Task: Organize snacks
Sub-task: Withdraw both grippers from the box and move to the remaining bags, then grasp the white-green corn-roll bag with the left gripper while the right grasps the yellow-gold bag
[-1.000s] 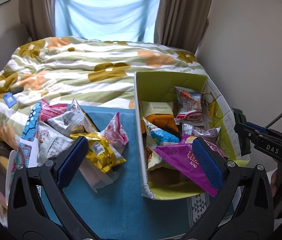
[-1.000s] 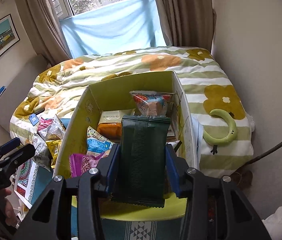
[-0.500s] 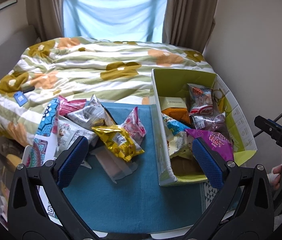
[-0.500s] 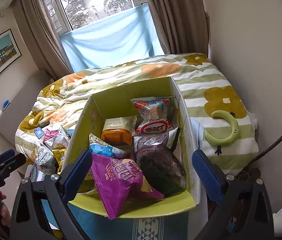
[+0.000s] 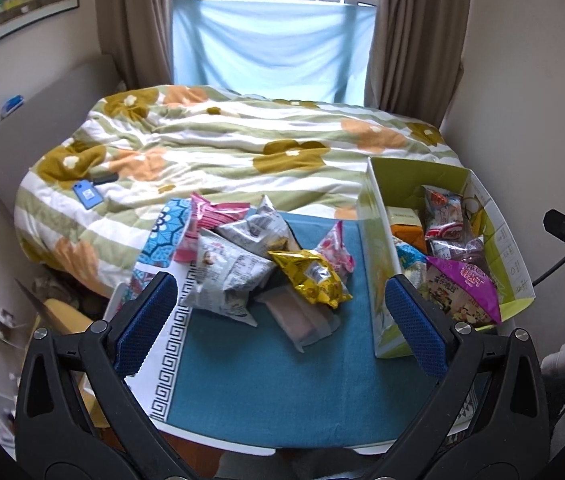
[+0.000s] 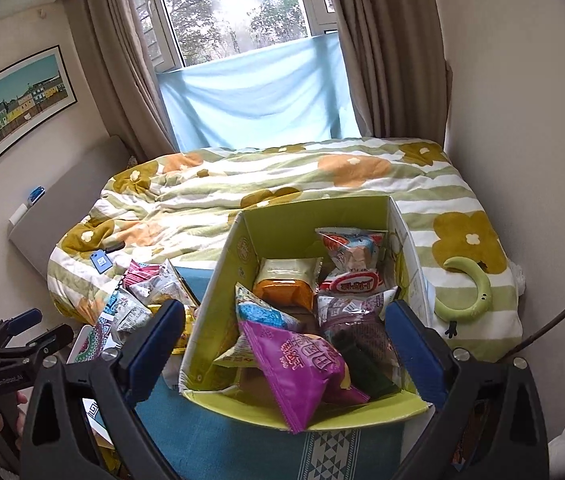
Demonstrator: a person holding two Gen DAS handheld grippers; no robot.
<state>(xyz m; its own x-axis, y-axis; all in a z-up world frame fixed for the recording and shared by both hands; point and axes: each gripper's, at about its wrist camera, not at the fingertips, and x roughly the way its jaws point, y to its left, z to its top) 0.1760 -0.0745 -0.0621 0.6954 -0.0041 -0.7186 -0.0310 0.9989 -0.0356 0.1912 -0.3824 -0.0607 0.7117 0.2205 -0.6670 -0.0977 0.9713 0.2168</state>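
Note:
A yellow-green cardboard box (image 6: pixel 218 280) stands on a teal cloth and holds several snack packs, among them a purple bag (image 6: pixel 302 364) and a dark green pack (image 6: pixel 362 364). My right gripper (image 6: pixel 284 340) hangs open above the box's near end with nothing between its pads. In the left wrist view the same box (image 5: pixel 374 240) is at the right. A heap of loose snacks lies left of it, with a gold bag (image 5: pixel 308 276) and a silver bag (image 5: pixel 228 276) on top. My left gripper (image 5: pixel 280 320) is open just short of that heap.
The teal cloth (image 5: pixel 282 380) covers a small table at the foot of a bed with a flowered quilt (image 5: pixel 222 148). A green curved toy (image 6: pixel 470 296) lies on the quilt right of the box. Walls stand close on the right.
My right gripper opened and let go of the dark green pack, which now lies in the box, then drew back and up. My left gripper drew back left, toward the loose heap.

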